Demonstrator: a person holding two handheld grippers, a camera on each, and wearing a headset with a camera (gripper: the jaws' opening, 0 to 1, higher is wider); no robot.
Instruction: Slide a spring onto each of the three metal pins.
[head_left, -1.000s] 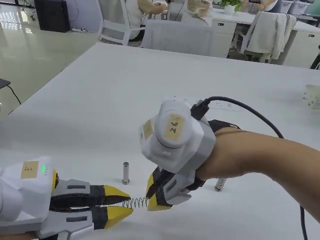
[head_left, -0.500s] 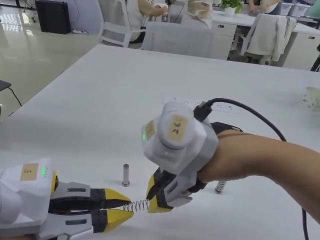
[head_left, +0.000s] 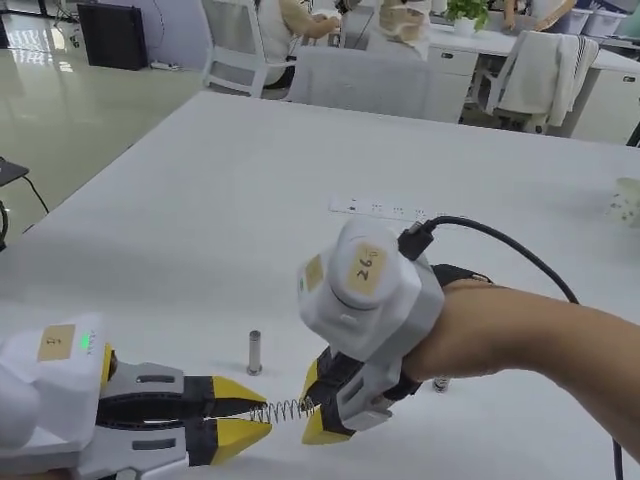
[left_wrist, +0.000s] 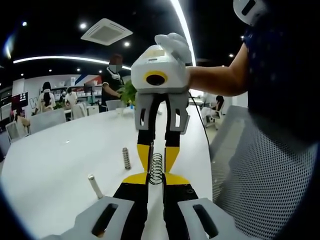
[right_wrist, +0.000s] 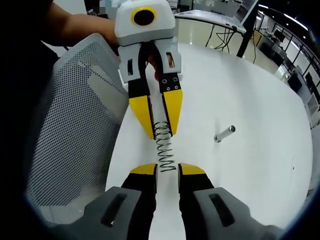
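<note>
A small steel spring (head_left: 285, 408) hangs level just above the white table (head_left: 250, 200), one end in each gripper. My left gripper (head_left: 243, 417) comes in from the bottom left, its yellow tips shut on the spring's (left_wrist: 156, 168) near end. My right gripper (head_left: 320, 412) faces it and pinches the other end of the spring (right_wrist: 164, 146). A bare metal pin (head_left: 254, 352) stands upright just behind the spring. A second pin wearing a spring (left_wrist: 126, 158) stands further right, largely hidden behind my right gripper in the head view.
A black cable (head_left: 500, 240) runs from my right gripper across the table. A white power strip (head_left: 385, 208) lies further back. Chairs (head_left: 360, 80), desks and seated people are beyond the far edge. A mesh chair back (right_wrist: 75, 130) is close on my side.
The head camera has tipped a little. My right gripper has eased slightly rightward, so the spring spans a slightly longer gap. Both grips look unchanged.
</note>
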